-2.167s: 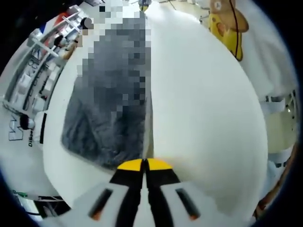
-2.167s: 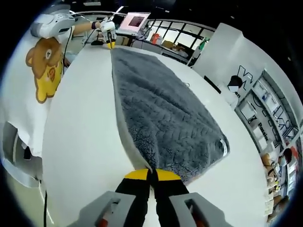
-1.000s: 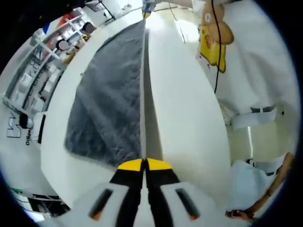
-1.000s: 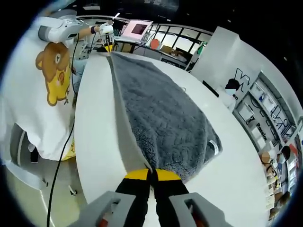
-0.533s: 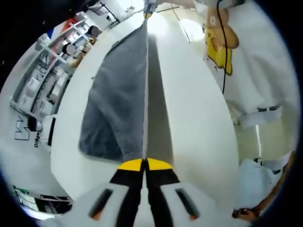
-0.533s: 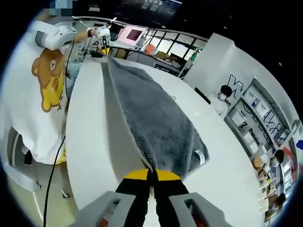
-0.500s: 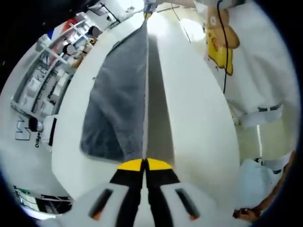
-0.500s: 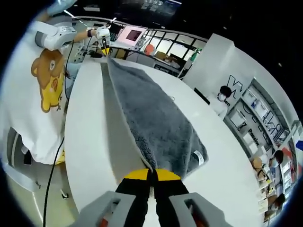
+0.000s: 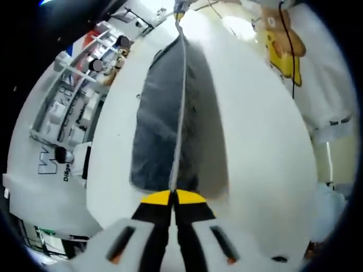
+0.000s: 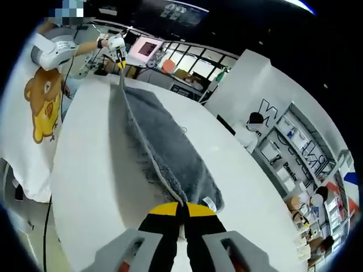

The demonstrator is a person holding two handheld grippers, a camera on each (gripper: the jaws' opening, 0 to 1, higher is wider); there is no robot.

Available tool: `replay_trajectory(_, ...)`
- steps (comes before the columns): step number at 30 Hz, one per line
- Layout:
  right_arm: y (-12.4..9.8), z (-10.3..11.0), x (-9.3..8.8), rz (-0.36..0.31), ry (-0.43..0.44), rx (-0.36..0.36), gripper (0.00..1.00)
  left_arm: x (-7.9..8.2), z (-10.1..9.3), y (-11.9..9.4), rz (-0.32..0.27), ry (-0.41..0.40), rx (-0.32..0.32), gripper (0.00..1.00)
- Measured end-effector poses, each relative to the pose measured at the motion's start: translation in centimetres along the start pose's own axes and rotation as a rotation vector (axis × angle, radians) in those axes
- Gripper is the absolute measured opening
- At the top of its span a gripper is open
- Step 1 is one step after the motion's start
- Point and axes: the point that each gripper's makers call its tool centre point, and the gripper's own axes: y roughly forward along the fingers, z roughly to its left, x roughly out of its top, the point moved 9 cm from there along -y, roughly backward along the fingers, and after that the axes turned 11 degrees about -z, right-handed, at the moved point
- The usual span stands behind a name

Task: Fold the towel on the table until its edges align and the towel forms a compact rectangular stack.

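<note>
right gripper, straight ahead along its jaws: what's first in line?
The towel itself: the right gripper is shut on its corner, and the raised edge runs straight ahead to the left gripper at the far end. Depth beyond that is unclear.

In the left gripper view the towel point(image 9: 161, 122) is seen almost edge-on, so its lifted edge hides the strip of table point(image 9: 255, 141) right behind it, and the corner pinched in the left gripper point(image 9: 172, 198) is lost between the closed yellow tips. The right gripper point(image 9: 180, 8) at the far end is too small to read. In the right gripper view the right gripper point(image 10: 182, 208) likewise covers its corner, and the distant left gripper point(image 10: 119, 52) seems closed on the far corner, though that is tiny
</note>
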Motion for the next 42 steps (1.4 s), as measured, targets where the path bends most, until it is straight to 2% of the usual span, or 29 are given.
replay_trajectory(10, 2.0, -2.9, 0.2, -0.003, -0.011, -0.025, 0.03, -0.6, 3.5, 1.5, 0.008, 0.006, 0.048, 0.03)
replay_trajectory(16, 3.5, -4.7, 0.2, -0.001, -0.008, -0.035, 0.03, -1.2, 5.3, 3.0, 0.011, -0.008, 0.047, 0.03)
replay_trajectory(24, 5.7, -7.1, -0.5, 0.011, 0.001, -0.041, 0.03, -2.5, 8.0, 5.2, 0.013, -0.029, 0.064, 0.03)
replay_trajectory(30, 7.2, -8.8, -1.8, 0.024, 0.026, -0.044, 0.03, -3.9, 10.5, 7.2, 0.020, -0.048, 0.061, 0.03)
replay_trajectory(42, 9.9, -10.6, -3.5, 0.055, 0.055, -0.055, 0.03, -5.3, 13.2, 11.4, 0.061, -0.049, 0.044, 0.03)
